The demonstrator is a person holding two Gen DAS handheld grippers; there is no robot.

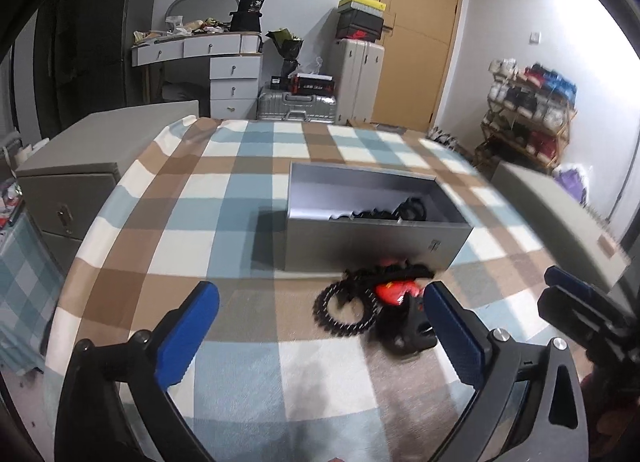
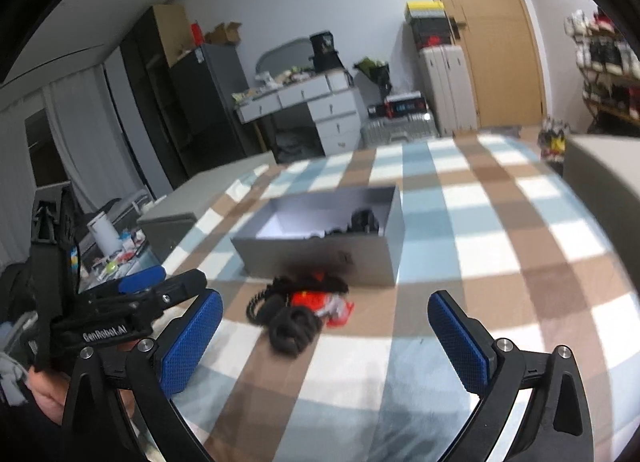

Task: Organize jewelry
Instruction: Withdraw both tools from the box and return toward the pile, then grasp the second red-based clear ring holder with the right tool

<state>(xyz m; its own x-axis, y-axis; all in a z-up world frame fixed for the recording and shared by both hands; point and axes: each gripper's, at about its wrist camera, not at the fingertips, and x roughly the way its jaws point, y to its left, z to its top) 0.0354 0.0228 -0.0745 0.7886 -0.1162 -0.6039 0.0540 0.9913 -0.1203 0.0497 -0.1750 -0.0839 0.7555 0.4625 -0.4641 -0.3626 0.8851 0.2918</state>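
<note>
both jaws stand released and carry nothing. on the left gripper (image 1: pixel 320 322) the blue pads (image 1: pixel 188 338) are spread wide, and the same holds for the right gripper (image 2: pixel 324 336). neither set touches the bed (image 1: pixel 224 198) or any item on it.

from the left jaws, the jewelry pile (image 1: pixel 384 302) lies at about 1 o'clock, just inside the right-hand pad and partly behind it. from the right jaws, the same pile (image 2: pixel 300 310) lies at about 11 o'clock, nearer the left-hand pad but clear of it. i judge the right gripper better placed: the pile sits more openly between its pads, while on the left the pad covers part of it.

the pile is a tangle: a black beaded ring (image 1: pixel 346 312) toward 9 o'clock in the left view, a red piece (image 1: pixel 398 292) in the middle, and thick black loops (image 2: pixel 294 330) on the near side in the right view. motion blur prevents a finer count. its long axis runs roughly 10 to 4 o'clock in the right view, so the jaws would close across it without much turn.

beyond the pile at 12 o'clock stands the open grey box (image 1: pixel 376 238), its front wall just beside the pile's far edge. dark items already lie in its right end. the box lid (image 1: pixel 560 214) is in view at 2 o'clock, well apart.
</note>
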